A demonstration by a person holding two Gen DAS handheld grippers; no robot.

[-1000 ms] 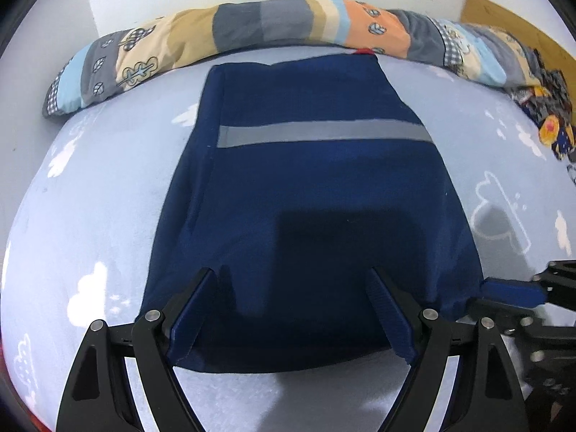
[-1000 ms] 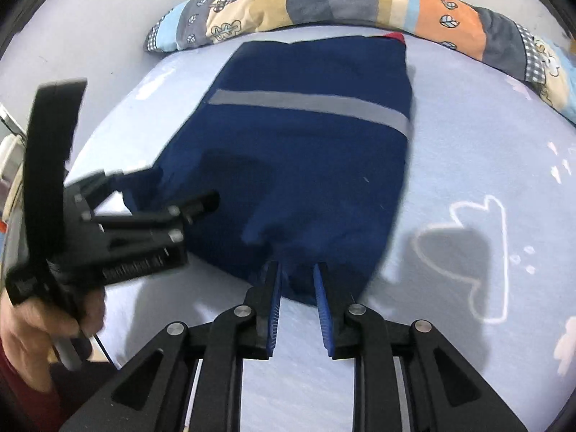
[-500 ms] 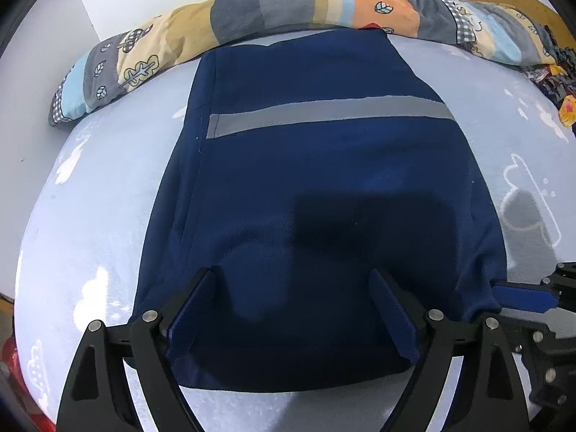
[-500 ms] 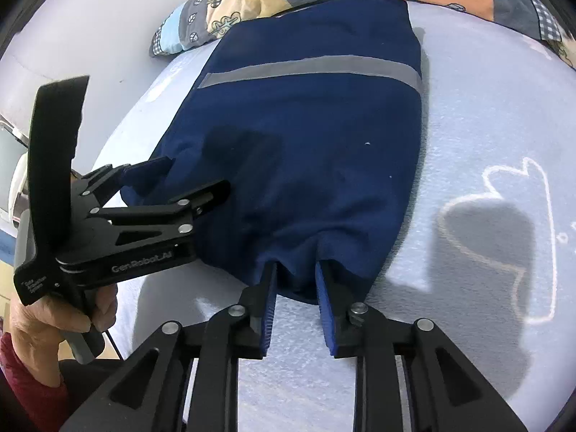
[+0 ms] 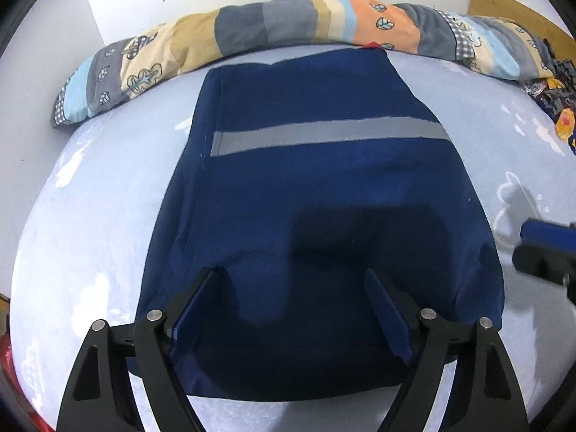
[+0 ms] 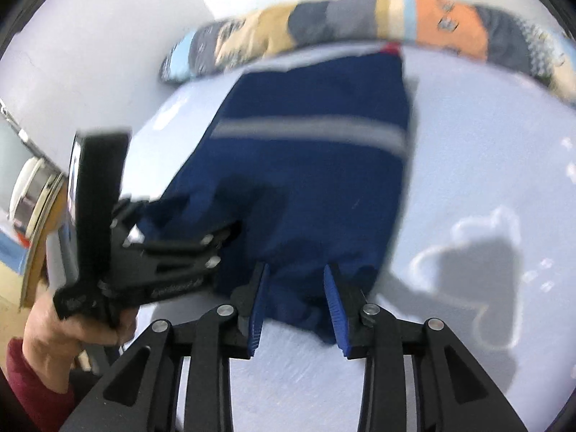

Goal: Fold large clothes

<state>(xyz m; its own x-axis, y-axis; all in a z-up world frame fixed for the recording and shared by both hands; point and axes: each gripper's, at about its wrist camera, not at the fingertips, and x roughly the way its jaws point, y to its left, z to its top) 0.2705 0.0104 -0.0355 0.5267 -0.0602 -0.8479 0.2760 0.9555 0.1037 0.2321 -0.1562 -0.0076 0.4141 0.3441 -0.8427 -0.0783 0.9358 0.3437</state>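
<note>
Garment [image 5: 324,216] lies flat on bed [image 5: 90,216] for folding; left gripper [image 5: 293,288] and right gripper [image 6: 297,288] fingers spread, gripping nothing.

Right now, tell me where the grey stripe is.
The grey stripe crosses the navy garment on its far half in the left wrist view, short of the patchwork bolster.

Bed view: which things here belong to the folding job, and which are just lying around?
Part of the job:
navy garment
left gripper, open
right gripper, open

Just lying about:
patchwork quilt roll
patterned clothes heap
cloud-print sheet, the work surface
</note>
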